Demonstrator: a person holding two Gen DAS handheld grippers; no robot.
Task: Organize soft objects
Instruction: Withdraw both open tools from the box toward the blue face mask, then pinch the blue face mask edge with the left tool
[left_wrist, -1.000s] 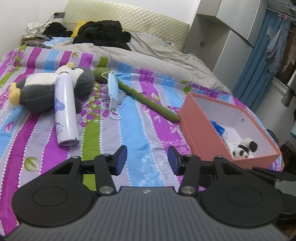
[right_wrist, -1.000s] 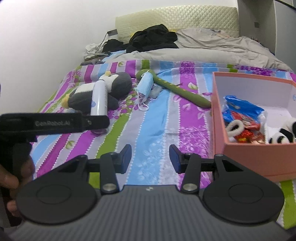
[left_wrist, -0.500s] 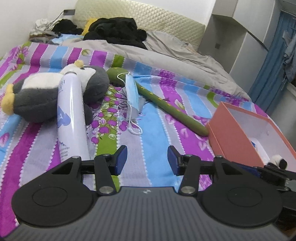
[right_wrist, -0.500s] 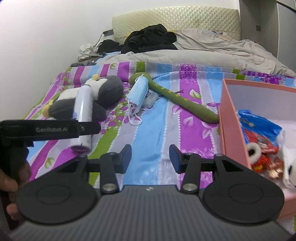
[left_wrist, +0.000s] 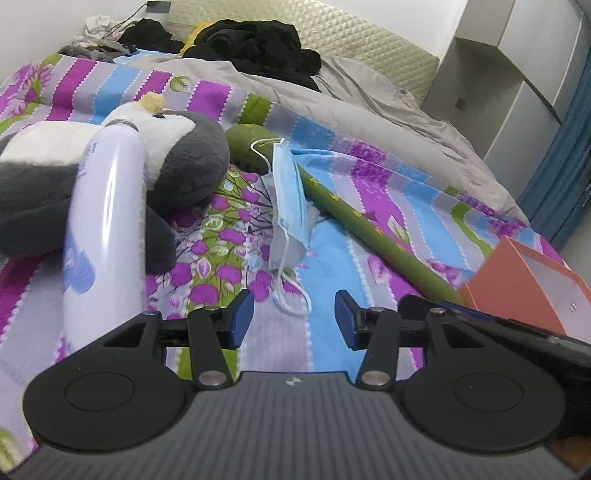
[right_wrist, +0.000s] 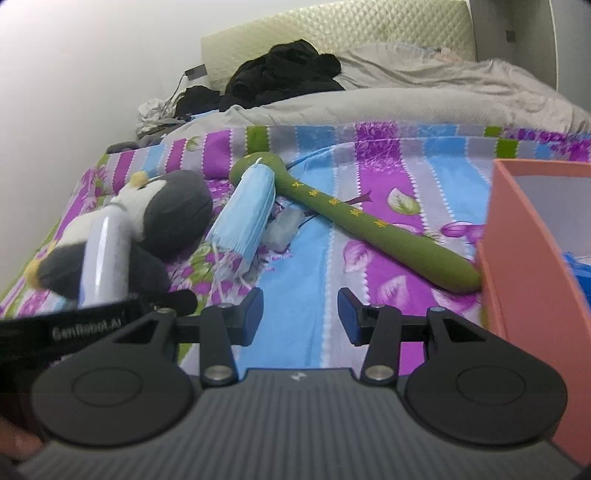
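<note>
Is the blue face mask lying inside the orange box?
No, the blue face mask lies on the striped bedspread, draped over the head of the green stick, apart from the orange box.

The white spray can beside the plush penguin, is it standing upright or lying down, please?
Lying down: the spray can rests lengthwise on the bedspread, against the plush penguin.

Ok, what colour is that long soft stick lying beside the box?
The long soft stick is olive green with small yellow markings along it, clearest in the right wrist view.

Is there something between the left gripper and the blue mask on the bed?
Nothing visible. The left gripper is open and empty, and only bare bedspread lies between it and the mask.
</note>
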